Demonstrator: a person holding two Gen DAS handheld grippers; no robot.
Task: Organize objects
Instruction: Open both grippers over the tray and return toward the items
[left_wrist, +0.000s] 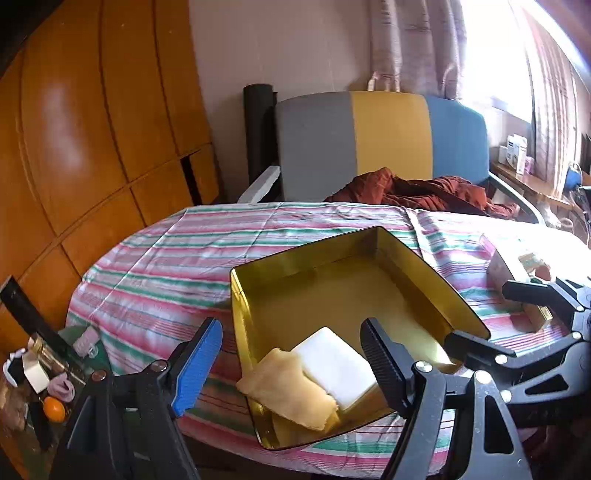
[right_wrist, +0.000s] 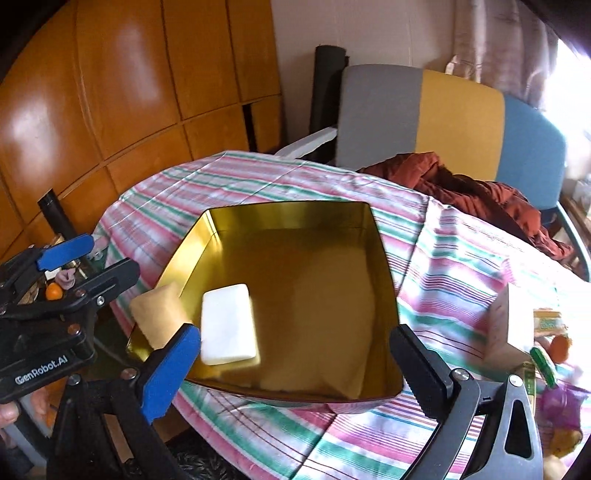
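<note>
A gold tin box (left_wrist: 417, 266) (right_wrist: 291, 216) sits open on the striped tablecloth. Inside lie a white block (left_wrist: 334, 367) (right_wrist: 227, 325) and a tan folded cloth (left_wrist: 286, 393) (right_wrist: 159, 315) that drapes over the tin's near-left rim. My left gripper (left_wrist: 290, 360) is open and empty, hovering over that corner; it also shows in the right wrist view (right_wrist: 98, 258). My right gripper (right_wrist: 295, 356) is open and empty above the tin's near edge; it shows in the left wrist view (left_wrist: 480, 314) at the tin's right side.
Packets and an orange item (right_wrist: 550, 343) lie on the table at right, beside a pale carton (left_wrist: 498, 266). A chair with a rust-red garment (left_wrist: 424, 190) stands behind the table. Small clutter with an orange ball (left_wrist: 54, 409) sits low left by the wooden cabinet (left_wrist: 92, 129).
</note>
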